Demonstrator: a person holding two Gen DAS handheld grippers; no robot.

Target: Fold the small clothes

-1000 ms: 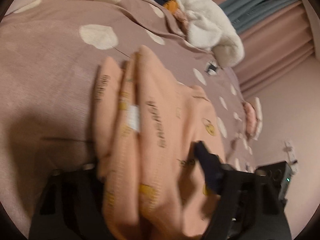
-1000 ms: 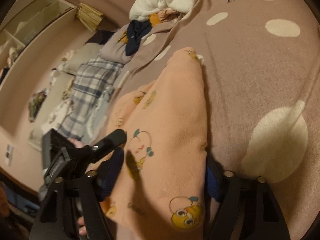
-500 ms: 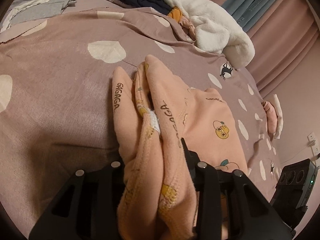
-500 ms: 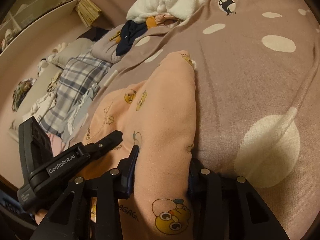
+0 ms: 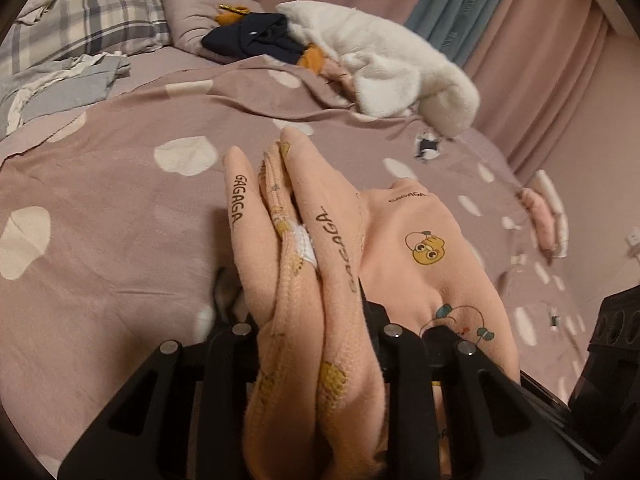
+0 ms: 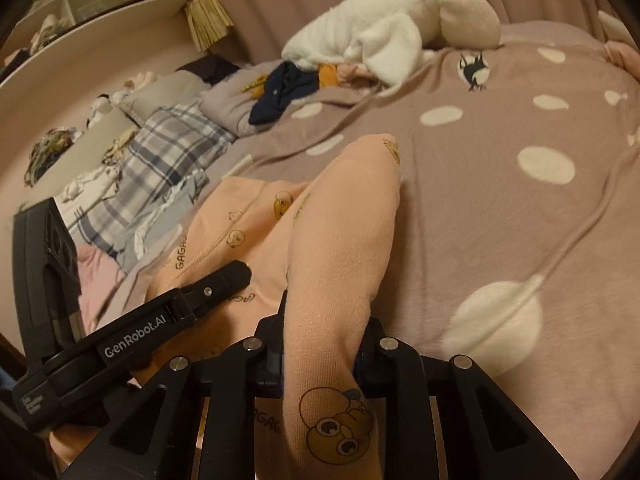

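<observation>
A small peach garment (image 5: 400,232) with yellow duck prints and "GAGAGA" lettering lies on the mauve bedspread (image 5: 100,208) with white spots. My left gripper (image 5: 308,320) is shut on a bunched edge of it, several folds sticking out past the fingers. My right gripper (image 6: 320,332) is shut on another fold of the same garment (image 6: 344,220). The left gripper's body (image 6: 132,332) shows at the lower left of the right wrist view, close beside my right one.
A heap of clothes lies at the far end of the bed: a white fluffy piece (image 5: 384,56), a navy piece (image 5: 256,40), orange bits. A plaid pillow (image 5: 88,24) and grey-blue cloth (image 5: 60,88) lie at the left. Pink curtains (image 5: 540,60) hang behind.
Both grippers have closed on the garment's folds and drawn back along the bed. More of the bed and the far clothes heap has come into view.
</observation>
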